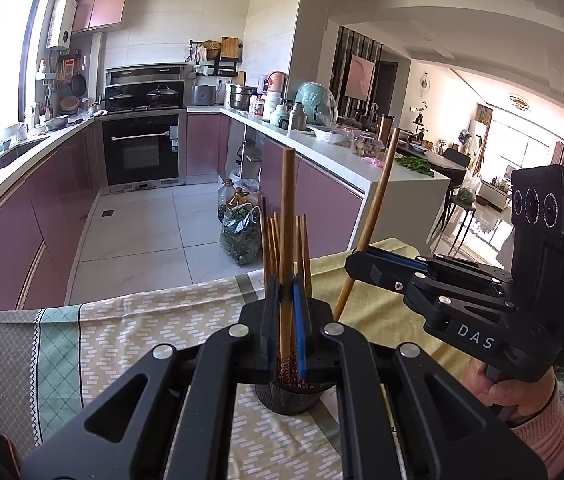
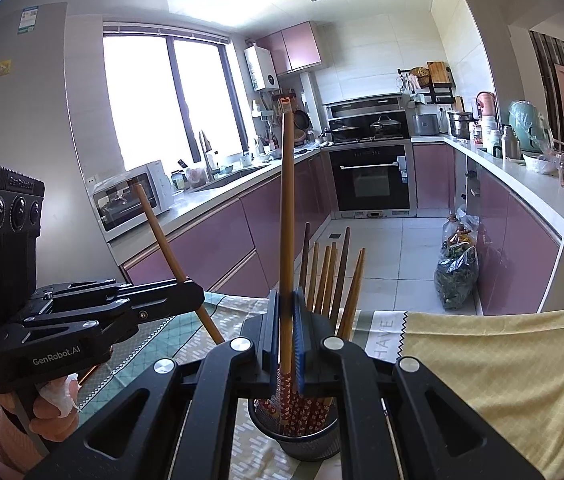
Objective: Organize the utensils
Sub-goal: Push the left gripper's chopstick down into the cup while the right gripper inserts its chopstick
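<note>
A kitchen with mauve cabinets (image 1: 54, 200) and a built-in oven (image 2: 374, 178) lay behind a worktop (image 2: 502, 360) draped in a patterned cloth (image 1: 130, 320). Near the worktop's far edge stood a black mesh holder (image 2: 314, 440) with several chopsticks (image 2: 328, 276) upright inside. The left gripper (image 1: 287, 308) had its fingers closed on one chopstick (image 1: 287, 216) over the holder. The right gripper (image 2: 284, 320) likewise pinched a second chopstick (image 2: 288, 208), its patterned end down in the holder.
</note>
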`<move>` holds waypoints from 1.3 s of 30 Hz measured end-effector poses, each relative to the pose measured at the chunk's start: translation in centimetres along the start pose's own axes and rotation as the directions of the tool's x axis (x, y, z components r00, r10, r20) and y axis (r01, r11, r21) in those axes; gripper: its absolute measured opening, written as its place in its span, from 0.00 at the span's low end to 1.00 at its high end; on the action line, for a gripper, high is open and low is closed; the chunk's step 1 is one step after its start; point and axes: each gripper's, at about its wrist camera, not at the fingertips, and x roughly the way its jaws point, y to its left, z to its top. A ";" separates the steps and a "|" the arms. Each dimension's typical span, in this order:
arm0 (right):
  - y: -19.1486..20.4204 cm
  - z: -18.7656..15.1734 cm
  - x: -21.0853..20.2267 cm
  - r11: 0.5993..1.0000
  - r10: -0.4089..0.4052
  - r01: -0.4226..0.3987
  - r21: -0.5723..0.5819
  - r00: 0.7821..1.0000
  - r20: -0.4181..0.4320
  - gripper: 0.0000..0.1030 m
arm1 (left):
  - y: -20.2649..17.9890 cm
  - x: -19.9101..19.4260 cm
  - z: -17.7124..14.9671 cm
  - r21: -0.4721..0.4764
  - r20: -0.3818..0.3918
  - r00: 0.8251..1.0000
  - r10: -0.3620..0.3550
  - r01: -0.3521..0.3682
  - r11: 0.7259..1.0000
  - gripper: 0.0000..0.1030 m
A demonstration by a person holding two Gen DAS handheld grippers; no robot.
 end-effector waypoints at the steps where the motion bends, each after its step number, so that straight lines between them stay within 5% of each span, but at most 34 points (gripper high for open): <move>1: 0.0 0.0 0.1 1.000 -0.001 0.001 0.000 1.000 -0.003 0.06 | 0.1 0.1 0.0 0.000 -0.003 1.000 0.000 0.000 1.000 0.07; 39: -0.5 -2.2 2.9 1.000 -0.011 0.013 0.024 0.996 -0.090 0.05 | 0.1 2.5 -1.3 0.014 -0.089 0.996 0.006 -0.005 1.000 0.07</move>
